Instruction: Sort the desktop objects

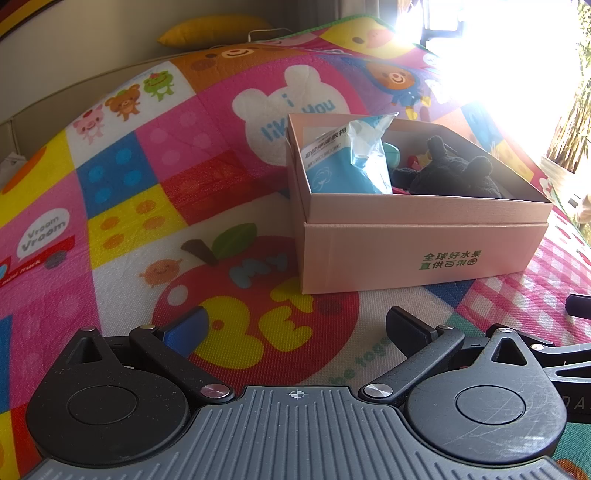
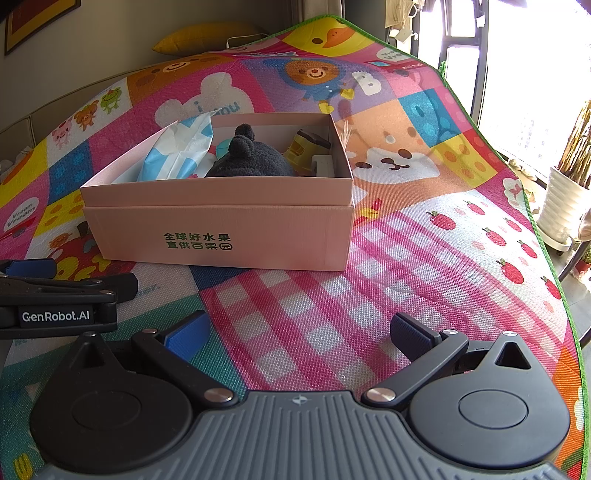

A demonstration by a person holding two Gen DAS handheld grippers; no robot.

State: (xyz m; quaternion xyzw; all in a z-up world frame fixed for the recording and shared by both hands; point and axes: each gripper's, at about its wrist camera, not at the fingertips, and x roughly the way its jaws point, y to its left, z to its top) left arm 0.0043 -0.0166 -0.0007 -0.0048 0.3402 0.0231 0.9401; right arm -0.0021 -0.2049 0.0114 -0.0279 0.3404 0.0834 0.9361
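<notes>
A pink cardboard box [image 1: 413, 254] [image 2: 221, 236] with green print stands on the colourful play mat. Inside it are a blue-and-white wipes pack [image 1: 347, 162] [image 2: 177, 151], a dark plush toy [image 1: 450, 173] [image 2: 247, 158], a small teal thing [image 1: 391, 150], and a yellow-and-black object [image 2: 303, 147]. My left gripper [image 1: 295, 325] is open and empty, low over the mat in front of the box. My right gripper [image 2: 299, 332] is open and empty, to the right of the left one, whose body shows in the right wrist view [image 2: 55, 295].
The play mat [image 2: 424, 258] covers the whole surface, with its green edge [image 2: 517, 192] at the right. A yellow cushion [image 1: 210, 29] lies beyond the far edge. A white plant pot [image 2: 561, 206] stands on the floor at the right by the bright window.
</notes>
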